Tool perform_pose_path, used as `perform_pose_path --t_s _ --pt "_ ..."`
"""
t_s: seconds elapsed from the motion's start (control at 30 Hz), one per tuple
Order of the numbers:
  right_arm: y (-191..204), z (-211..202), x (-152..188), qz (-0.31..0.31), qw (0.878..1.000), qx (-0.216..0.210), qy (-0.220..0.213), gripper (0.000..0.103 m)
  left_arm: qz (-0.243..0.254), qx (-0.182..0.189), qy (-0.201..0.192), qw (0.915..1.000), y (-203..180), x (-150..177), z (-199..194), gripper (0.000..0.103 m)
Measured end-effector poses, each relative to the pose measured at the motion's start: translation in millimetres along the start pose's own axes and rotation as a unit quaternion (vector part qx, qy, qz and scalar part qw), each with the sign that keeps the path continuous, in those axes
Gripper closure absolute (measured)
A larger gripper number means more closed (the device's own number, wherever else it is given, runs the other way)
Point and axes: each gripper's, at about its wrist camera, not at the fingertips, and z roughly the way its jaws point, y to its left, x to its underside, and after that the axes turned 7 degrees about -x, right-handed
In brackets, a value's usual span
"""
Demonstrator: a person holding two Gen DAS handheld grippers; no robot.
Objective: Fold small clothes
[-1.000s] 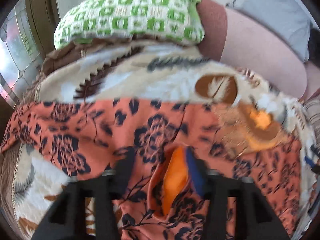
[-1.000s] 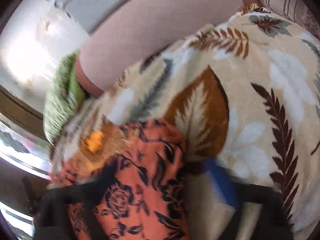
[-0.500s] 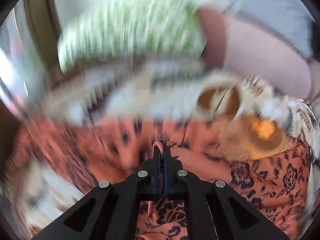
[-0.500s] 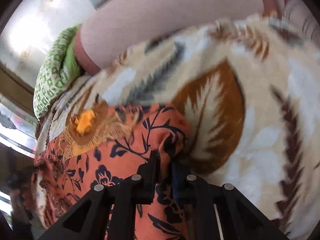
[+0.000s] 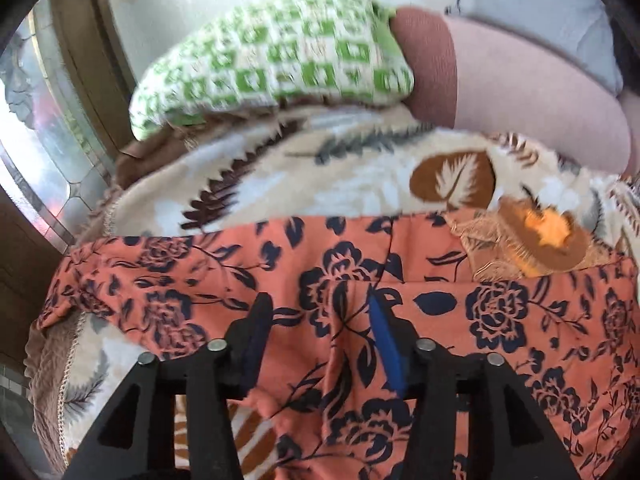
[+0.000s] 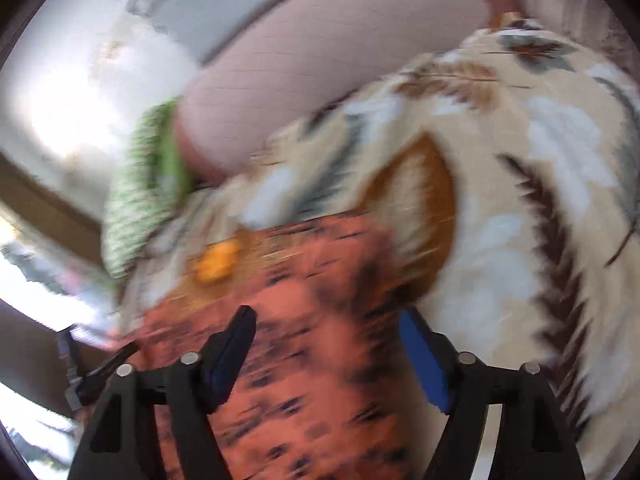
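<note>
An orange garment with dark blue flowers (image 5: pixel 440 280) lies spread on a leaf-print blanket (image 5: pixel 340 176). It has a brown embroidered patch with an orange centre (image 5: pixel 536 236) at its far right. My left gripper (image 5: pixel 320 316) is open just above the middle of the garment, holding nothing. In the blurred right wrist view my right gripper (image 6: pixel 326 332) is open over the garment's right end (image 6: pixel 320 280), beside the patch (image 6: pixel 218 262).
A green and white checked cushion (image 5: pixel 280 64) lies at the far edge of the blanket against a pink bolster (image 5: pixel 520 92). A window (image 5: pixel 36 152) is at the left. The blanket (image 6: pixel 540 200) stretches away to the right of the garment.
Half a second ago both grippers were shut on folds of the garment. Now both have opened and let go, and the cloth lies flat. The right gripper is still moving.
</note>
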Motion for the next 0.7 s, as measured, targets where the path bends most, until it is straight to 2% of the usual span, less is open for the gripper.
perform_pose_path --t_s 0.07,0.1,0.17,0.2,0.23,0.27,0.33,0.43,0.5,0.63,0.7 --pt "16 12 8 -0.013 0.999 -0.041 0.018 0.025 -0.017 0.017 0.011 0.9996 11 8 -2 0.045" --pt "17 20 15 -0.009 0.999 -0.045 0.027 0.024 -0.03 0.031 0.027 0.9987 18 13 0 0.045" --pt "-7 57 26 0.026 0.997 0.007 0.078 0.019 -0.068 0.056 0.045 0.9951 43 23 6 0.045" --pt "-19 65 31 0.057 0.995 0.019 0.086 0.023 -0.099 0.066 0.048 0.9918 63 28 3 0.045" --pt "-20 57 32 0.07 0.996 0.006 0.057 0.026 -0.127 0.07 0.045 0.9883 84 32 -1 0.045" --pt "-9 48 30 0.058 0.997 0.012 0.046 0.026 -0.156 0.071 0.039 0.9845 107 34 -3 0.045" --pt "19 33 30 0.004 0.999 0.043 0.02 0.025 -0.231 0.066 0.028 0.9702 162 42 -5 0.045" --pt "50 29 38 -0.047 0.998 0.032 0.02 0.025 -0.334 0.078 0.035 0.9386 235 48 15 0.045" --pt "50 34 44 -0.051 0.997 0.05 0.031 0.025 -0.403 0.1 0.058 0.9079 278 52 40 0.046" --pt "38 51 66 -0.036 0.996 0.056 0.059 0.025 -0.486 0.106 0.078 0.8638 324 63 70 0.046" --pt "31 60 74 -0.026 0.996 0.062 0.063 0.025 -0.53 0.117 0.092 0.8351 342 75 87 0.047"
